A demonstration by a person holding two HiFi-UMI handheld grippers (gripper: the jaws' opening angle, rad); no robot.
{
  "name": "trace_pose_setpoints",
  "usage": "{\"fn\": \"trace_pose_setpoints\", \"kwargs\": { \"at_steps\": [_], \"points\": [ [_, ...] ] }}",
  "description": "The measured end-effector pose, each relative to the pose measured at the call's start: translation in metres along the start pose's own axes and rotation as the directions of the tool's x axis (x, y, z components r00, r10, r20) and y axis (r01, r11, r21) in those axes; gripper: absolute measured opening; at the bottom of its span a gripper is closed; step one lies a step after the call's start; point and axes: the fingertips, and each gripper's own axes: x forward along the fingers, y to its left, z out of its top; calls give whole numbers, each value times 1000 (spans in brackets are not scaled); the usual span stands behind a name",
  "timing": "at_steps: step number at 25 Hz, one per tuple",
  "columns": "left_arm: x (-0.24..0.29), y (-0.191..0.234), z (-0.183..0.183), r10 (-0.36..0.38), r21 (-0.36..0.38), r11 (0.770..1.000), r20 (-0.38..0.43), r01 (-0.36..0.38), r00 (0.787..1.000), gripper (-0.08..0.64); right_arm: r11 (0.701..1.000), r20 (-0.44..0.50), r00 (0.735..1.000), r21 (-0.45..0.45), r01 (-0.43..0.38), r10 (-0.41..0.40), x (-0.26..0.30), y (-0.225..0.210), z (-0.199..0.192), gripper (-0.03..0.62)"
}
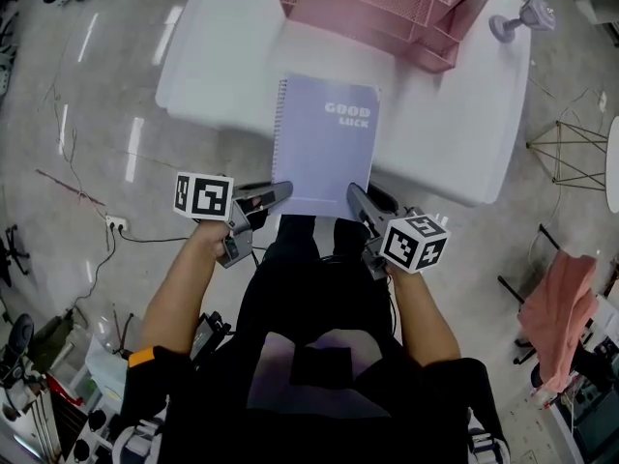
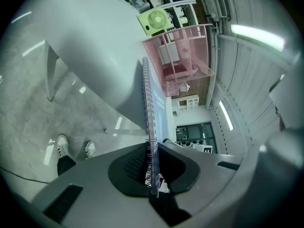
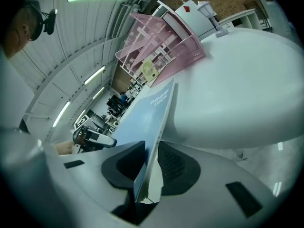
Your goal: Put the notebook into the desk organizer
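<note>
A lilac spiral notebook [image 1: 324, 143] printed "GOOD LUCK" lies partly over the near edge of the white table [image 1: 222, 66]. My left gripper [image 1: 280, 193] is shut on its near left corner. In the left gripper view the wire spiral [image 2: 148, 108] runs up from between the pads of that gripper [image 2: 151, 151]. My right gripper [image 1: 356, 196] holds the near right corner. In the right gripper view the notebook's cover [image 3: 147, 113] sits pinched between the pads of this gripper [image 3: 151, 151]. The pink mesh desk organizer [image 1: 387, 8] stands at the table's far side, beyond the notebook.
A small grey lamp [image 1: 522, 15] stands on the table right of the organizer. A wire stool [image 1: 571, 153] and a pink cloth [image 1: 561, 307] are on the floor side at right. A green fan [image 2: 154, 20] shows behind the organizer [image 2: 183, 56].
</note>
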Motion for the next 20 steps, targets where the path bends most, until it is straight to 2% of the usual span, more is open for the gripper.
{"fn": "trace_pose_setpoints", "kwargs": {
  "at_steps": [9, 14, 20],
  "points": [
    [-18, -27, 5, 23, 139, 990, 18, -25, 1000, 43, 998, 43, 999, -70, 7, -4, -16, 33, 24, 64],
    [-37, -56, 14, 44, 218, 975, 38, -52, 998, 44, 994, 89, 996, -106, 12, -3, -31, 59, 49, 60],
    [-54, -91, 35, 30, 302, 952, 42, -41, 999, 44, 992, 167, 986, -120, 40, -20, -50, 86, 80, 55]
  ]
}}
